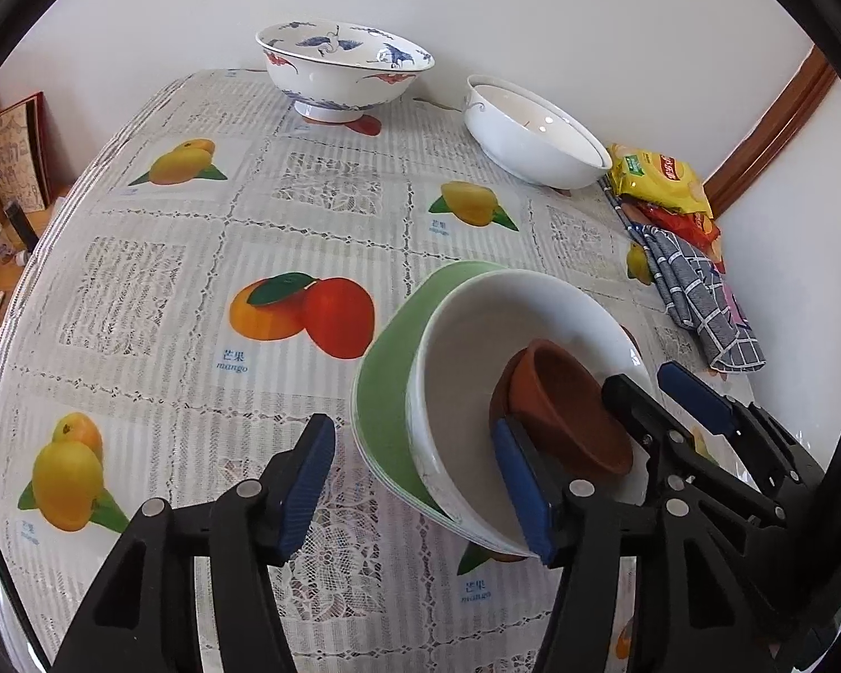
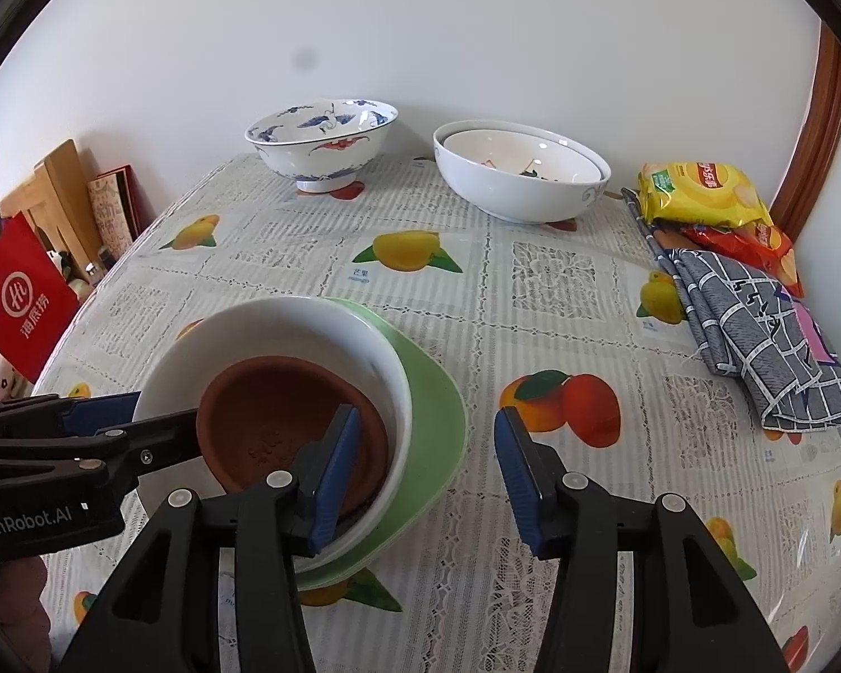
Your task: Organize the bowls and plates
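A green plate (image 1: 384, 370) (image 2: 434, 432) lies on the table with a white bowl (image 1: 460, 370) (image 2: 286, 331) on it and a small brown bowl (image 1: 566, 409) (image 2: 275, 415) inside the white one. My left gripper (image 1: 415, 488) is open, its jaws straddling the near left edge of the stack. My right gripper (image 2: 426, 476) is open, its left finger over the brown bowl and its right finger beyond the plate. The right gripper also shows in the left wrist view (image 1: 661, 392). The left gripper also shows in the right wrist view (image 2: 140, 420), at the white bowl's left rim.
A blue-patterned bowl (image 1: 342, 70) (image 2: 322, 137) and nested white bowls (image 1: 532, 134) (image 2: 518, 174) stand at the far edge by the wall. Snack bags (image 1: 659, 179) (image 2: 701, 193) and a checked cloth (image 1: 701, 297) (image 2: 768, 336) lie at the right edge. The table (image 1: 196, 280) has a fruit-print cover.
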### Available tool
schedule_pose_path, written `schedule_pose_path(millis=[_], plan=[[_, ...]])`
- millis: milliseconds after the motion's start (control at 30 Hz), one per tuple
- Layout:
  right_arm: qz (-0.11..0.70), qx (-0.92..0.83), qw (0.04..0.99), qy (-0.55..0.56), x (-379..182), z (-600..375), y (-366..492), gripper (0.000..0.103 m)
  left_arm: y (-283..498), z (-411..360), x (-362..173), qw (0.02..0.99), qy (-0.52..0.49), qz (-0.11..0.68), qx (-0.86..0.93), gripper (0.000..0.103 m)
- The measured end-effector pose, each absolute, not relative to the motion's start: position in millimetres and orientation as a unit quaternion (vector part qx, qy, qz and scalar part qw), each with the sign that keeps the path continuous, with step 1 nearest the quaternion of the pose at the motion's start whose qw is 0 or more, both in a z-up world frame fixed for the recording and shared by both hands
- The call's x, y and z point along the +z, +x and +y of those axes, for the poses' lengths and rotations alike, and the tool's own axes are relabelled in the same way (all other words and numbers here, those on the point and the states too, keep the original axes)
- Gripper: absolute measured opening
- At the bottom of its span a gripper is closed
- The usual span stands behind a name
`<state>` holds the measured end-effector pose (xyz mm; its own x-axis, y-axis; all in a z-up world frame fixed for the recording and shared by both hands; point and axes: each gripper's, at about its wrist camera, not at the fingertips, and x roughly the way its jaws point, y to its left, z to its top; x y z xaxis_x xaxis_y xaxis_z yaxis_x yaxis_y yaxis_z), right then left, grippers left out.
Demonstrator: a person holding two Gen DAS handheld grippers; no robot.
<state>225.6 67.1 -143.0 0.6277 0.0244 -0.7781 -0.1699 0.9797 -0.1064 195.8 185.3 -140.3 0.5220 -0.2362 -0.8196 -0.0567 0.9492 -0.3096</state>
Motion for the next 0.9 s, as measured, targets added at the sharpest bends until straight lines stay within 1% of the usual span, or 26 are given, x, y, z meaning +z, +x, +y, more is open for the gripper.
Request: schedule_pose_path(millis=[367,567,667,733,900], plan=[[0.423,0.059,0.9,-0.083,-139,68,216,0.05,188,186,-134,0.864,-0.146,0.478,-0.055,0.057],[0.414,0.057,0.905,-0.08,-129,63,205,0.052,176,185,-125,0.87,-0.14,0.471,-0.041,0.058],[0.409,0.053,0.908,-0.07,-121,57,197,0.056,165,184,-116,0.876,-0.136,0.462,-0.029,0.059],[0.405,0.048,0.911,-0.064,-115,52,190,0.061,156,180,-108,0.881,-0.13,0.455,-0.026,0.059],[0.399,0.035,0.916,-0.034,-95,32,169,0.063,132,162,-84,0.893,-0.109,0.436,-0.018,0.059]])
